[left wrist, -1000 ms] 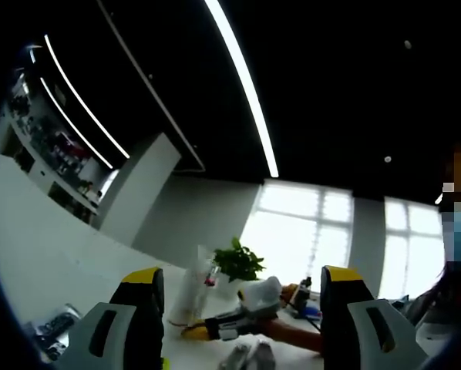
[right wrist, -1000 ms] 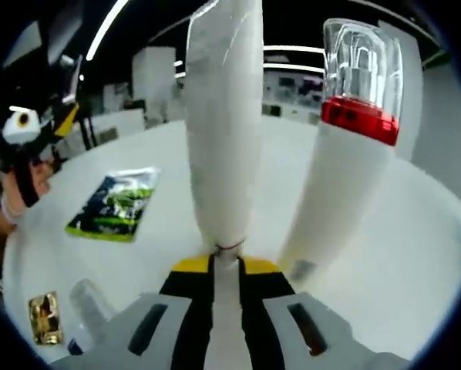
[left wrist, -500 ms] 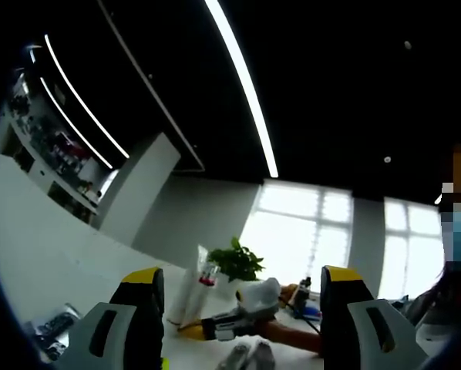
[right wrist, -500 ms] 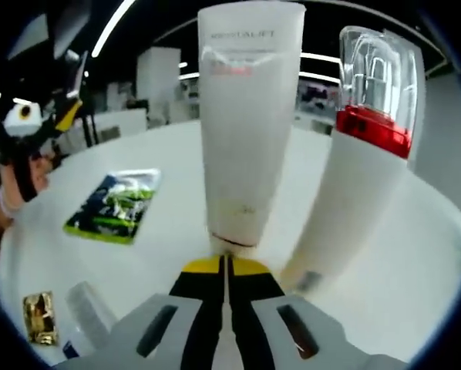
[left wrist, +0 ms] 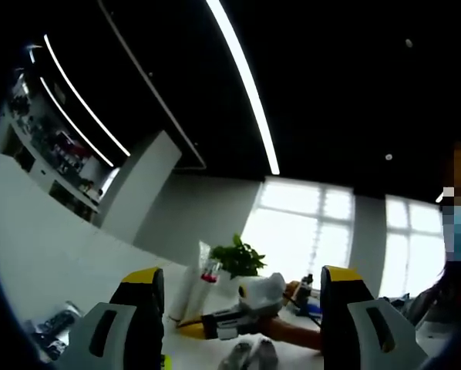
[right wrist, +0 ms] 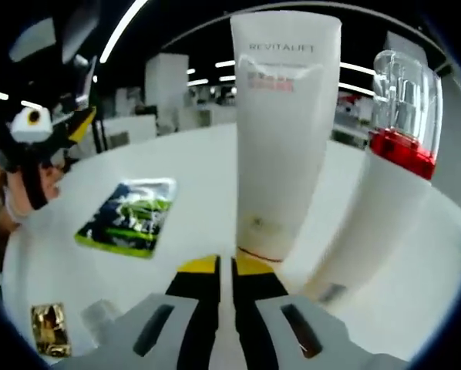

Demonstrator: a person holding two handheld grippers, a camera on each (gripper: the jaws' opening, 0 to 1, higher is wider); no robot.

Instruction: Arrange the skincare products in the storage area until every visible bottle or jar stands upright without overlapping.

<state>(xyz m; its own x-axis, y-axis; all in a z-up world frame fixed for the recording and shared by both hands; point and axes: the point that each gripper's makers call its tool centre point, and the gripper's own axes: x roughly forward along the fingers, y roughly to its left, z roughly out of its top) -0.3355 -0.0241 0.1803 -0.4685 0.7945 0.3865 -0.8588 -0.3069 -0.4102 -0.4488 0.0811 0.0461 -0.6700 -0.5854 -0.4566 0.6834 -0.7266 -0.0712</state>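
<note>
White tube [right wrist: 283, 131] and red-collared bottle [right wrist: 385, 200] block ahead; table [right wrist: 192, 208] open left.

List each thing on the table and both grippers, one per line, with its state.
white tube: upright, cap end clamped in the right gripper
red-collared bottle: standing, beside the tube
green sachet: lying flat
gold sachet: lying flat
right gripper: shut on the tube
left gripper: open, holding nothing
</note>
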